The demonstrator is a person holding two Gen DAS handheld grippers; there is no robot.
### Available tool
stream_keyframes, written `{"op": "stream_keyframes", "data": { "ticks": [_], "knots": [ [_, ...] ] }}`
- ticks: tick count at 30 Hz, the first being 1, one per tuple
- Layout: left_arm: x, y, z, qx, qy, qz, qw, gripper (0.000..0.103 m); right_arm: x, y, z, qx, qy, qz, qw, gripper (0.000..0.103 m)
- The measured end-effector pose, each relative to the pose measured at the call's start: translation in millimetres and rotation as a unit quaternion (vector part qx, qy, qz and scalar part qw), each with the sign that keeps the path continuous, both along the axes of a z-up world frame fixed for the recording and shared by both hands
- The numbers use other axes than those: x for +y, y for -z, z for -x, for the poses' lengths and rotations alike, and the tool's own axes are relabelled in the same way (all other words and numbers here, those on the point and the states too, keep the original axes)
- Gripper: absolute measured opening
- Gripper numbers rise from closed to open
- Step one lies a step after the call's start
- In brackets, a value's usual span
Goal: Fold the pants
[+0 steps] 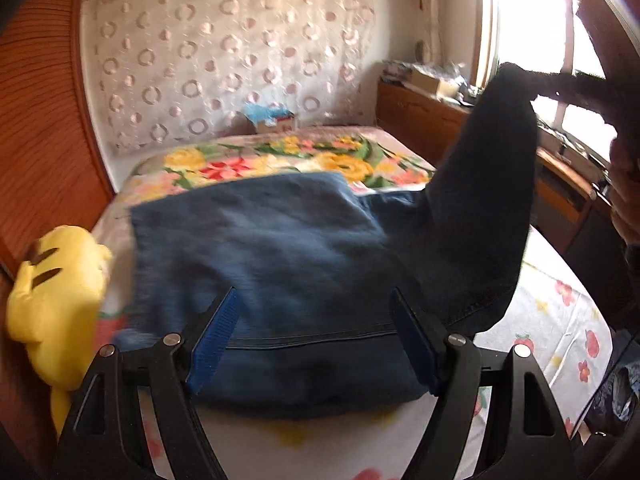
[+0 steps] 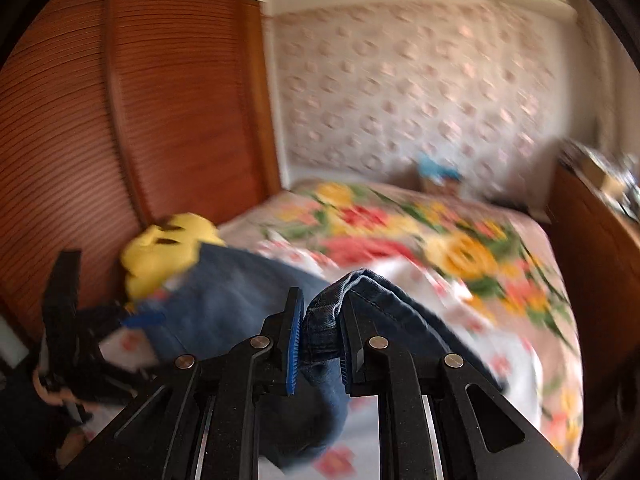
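Note:
Blue denim pants (image 1: 264, 248) lie partly folded on the bed. My left gripper (image 1: 314, 320) is open, its blue-padded fingers (image 1: 214, 340) astride the near folded edge of the pants, low over them. My right gripper (image 2: 320, 328) is shut on a bunched end of the pants (image 2: 320, 328) and holds it up off the bed. In the left wrist view that lifted part (image 1: 484, 208) rises dark at the right, up to the right gripper (image 1: 516, 76). The left gripper (image 2: 76, 320) shows at the left of the right wrist view.
A yellow plush toy (image 1: 56, 300) lies at the bed's left edge against a wooden slatted wall (image 1: 40, 120). The bed has a floral blanket (image 1: 280, 160) and a white flowered sheet (image 1: 560, 320). A wooden cabinet (image 1: 420, 116) with clutter stands at the right under a window.

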State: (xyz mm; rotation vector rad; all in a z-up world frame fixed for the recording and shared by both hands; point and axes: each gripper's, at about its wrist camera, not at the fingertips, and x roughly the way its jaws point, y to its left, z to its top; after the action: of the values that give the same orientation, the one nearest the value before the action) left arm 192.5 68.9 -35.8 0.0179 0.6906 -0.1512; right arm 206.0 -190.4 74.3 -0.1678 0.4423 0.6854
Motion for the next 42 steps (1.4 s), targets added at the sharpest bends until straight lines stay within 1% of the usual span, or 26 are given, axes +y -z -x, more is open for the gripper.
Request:
{"op": "stream_keyframes", "data": {
  "ticks": [3, 5, 6, 7, 9, 11, 14, 15, 18, 20, 21, 25, 28, 29, 31, 32, 34, 36, 37, 38, 39, 40, 41, 42],
  "knots": [
    [20, -10, 14, -0.011, -0.02, -0.003, 0.9997, 0.078, 45, -15, 0, -0.005, -0.05, -0.004, 0.999, 0.016],
    [32, -12, 19, -0.012, -0.031, -0.002, 0.9994, 0.078, 71, -15, -2, 0.007, -0.078, -0.006, 0.997, 0.016],
    [38, -11, 21, -0.011, -0.038, -0.002, 0.9992, 0.078, 83, -12, -4, 0.018, -0.087, -0.004, 0.996, 0.019],
    [41, -10, 22, -0.009, -0.042, -0.002, 0.9991, 0.078, 95, -7, -7, 0.033, -0.097, 0.002, 0.995, 0.022],
    [48, -6, 22, -0.003, -0.048, -0.001, 0.9988, 0.078, 108, 4, -17, 0.053, -0.108, 0.016, 0.993, 0.041],
    [51, -1, 19, 0.002, -0.051, 0.0, 0.9987, 0.078, 111, 15, -21, 0.058, -0.104, 0.025, 0.993, 0.048],
    [52, 6, 11, 0.009, -0.049, 0.007, 0.9987, 0.078, 99, 23, -28, 0.06, -0.09, 0.029, 0.994, 0.05],
    [51, 8, 7, 0.01, -0.047, 0.007, 0.9988, 0.078, 97, 21, -34, 0.058, -0.082, 0.033, 0.994, 0.05],
    [49, 13, -2, 0.015, -0.044, 0.001, 0.9989, 0.078, 98, 29, -41, 0.056, -0.054, 0.048, 0.996, 0.05],
    [50, 19, -8, 0.02, -0.045, -0.003, 0.9988, 0.078, 93, 40, -48, 0.068, -0.035, 0.055, 0.996, 0.05],
    [52, 23, -12, 0.025, -0.047, -0.004, 0.9986, 0.078, 99, 43, -51, 0.074, -0.029, 0.056, 0.995, 0.051],
    [58, 35, -16, 0.04, -0.054, -0.011, 0.9977, 0.078, 90, 68, -46, 0.098, -0.003, 0.065, 0.993, 0.054],
    [61, 44, -21, 0.048, -0.056, -0.013, 0.9972, 0.078, 89, 90, -49, 0.128, 0.006, 0.062, 0.99, 0.055],
    [62, 47, -23, 0.052, -0.055, -0.013, 0.9971, 0.078, 89, 92, -47, 0.136, 0.006, 0.06, 0.989, 0.055],
    [63, 52, -25, 0.057, -0.049, -0.009, 0.9971, 0.075, 90, 98, -42, 0.152, 0.005, 0.056, 0.987, 0.055],
    [63, 53, -26, 0.059, -0.047, -0.006, 0.9971, 0.071, 92, 100, -41, 0.157, 0.007, 0.055, 0.986, 0.055],
    [64, 55, -27, 0.058, -0.039, 0.002, 0.9976, 0.067, 93, 101, -38, 0.166, 0.006, 0.047, 0.985, 0.055],
    [65, 55, -30, 0.055, -0.037, 0.004, 0.9978, 0.055, 96, 104, -40, 0.184, -0.005, 0.035, 0.982, 0.055],
    [66, 55, -32, 0.056, -0.036, 0.006, 0.9978, 0.052, 101, 104, -39, 0.19, -0.014, 0.033, 0.981, 0.055],
    [67, 56, -33, 0.057, -0.033, 0.012, 0.9978, 0.043, 104, 104, -39, 0.191, -0.02, 0.033, 0.981, 0.054],
    [68, 57, -33, 0.058, -0.031, 0.018, 0.9977, 0.035, 105, 106, -42, 0.191, -0.024, 0.033, 0.981, 0.038],
    [68, 57, -34, 0.056, -0.033, 0.018, 0.9977, 0.034, 111, 104, -42, 0.191, -0.032, 0.033, 0.98, 0.026],
    [68, 56, -32, 0.051, -0.033, 0.017, 0.998, 0.028, 114, 102, -45, 0.189, -0.036, 0.037, 0.981, 0.016],
    [67, 55, -30, 0.048, -0.03, 0.016, 0.9983, 0.023, 115, 99, -48, 0.181, -0.04, 0.038, 0.982, 0.009]
  ]
}}
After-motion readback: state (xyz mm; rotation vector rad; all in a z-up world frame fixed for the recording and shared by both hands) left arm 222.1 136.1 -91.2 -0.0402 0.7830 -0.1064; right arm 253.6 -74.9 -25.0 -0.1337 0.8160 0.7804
